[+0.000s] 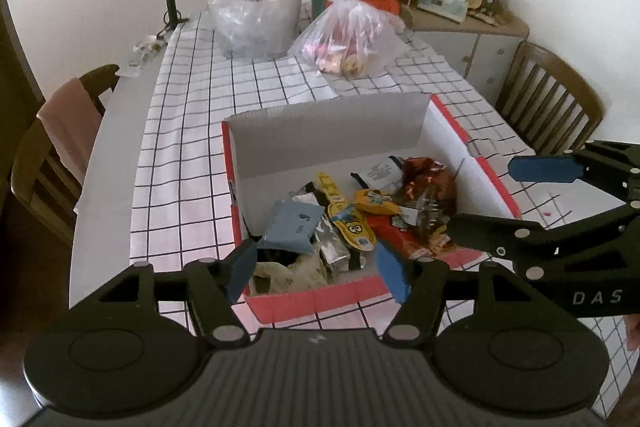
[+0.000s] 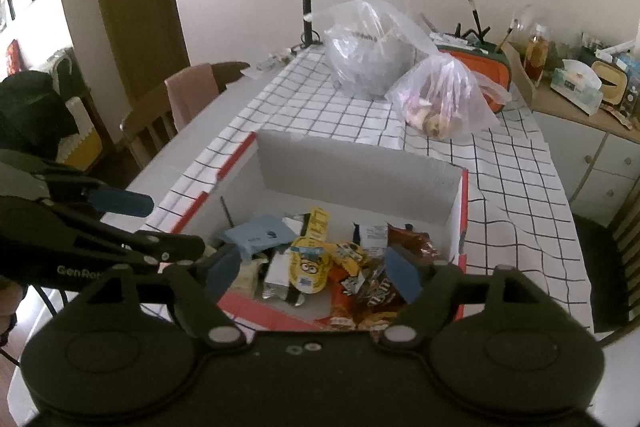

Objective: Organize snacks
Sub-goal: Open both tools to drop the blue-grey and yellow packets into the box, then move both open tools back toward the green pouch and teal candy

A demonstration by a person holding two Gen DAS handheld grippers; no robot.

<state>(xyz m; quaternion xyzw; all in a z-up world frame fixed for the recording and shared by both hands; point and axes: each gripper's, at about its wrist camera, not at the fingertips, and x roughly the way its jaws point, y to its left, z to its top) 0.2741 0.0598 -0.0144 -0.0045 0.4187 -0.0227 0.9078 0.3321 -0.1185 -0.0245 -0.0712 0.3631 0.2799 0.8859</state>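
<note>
While both claws hang above the near end of the red-edged white cardboard box (image 1: 332, 123), the left claw (image 1: 318, 269) stands spread with nothing between its blue pads (image 1: 242, 267), and the right claw (image 2: 314, 275) is likewise spread and empty. Inside the box, a heap of snack packets (image 1: 352, 219) lies: a pale blue pouch (image 1: 292, 227), yellow wrappers (image 2: 310, 261), a brown foil bag (image 1: 430, 187). The box sits on the bench's black-gridded white cloth (image 1: 192, 163), well short of two clear plastic bags (image 2: 440, 99).

Dim, soft, even light, slight overall blur, and strong fisheye bending with dark corners.
</note>
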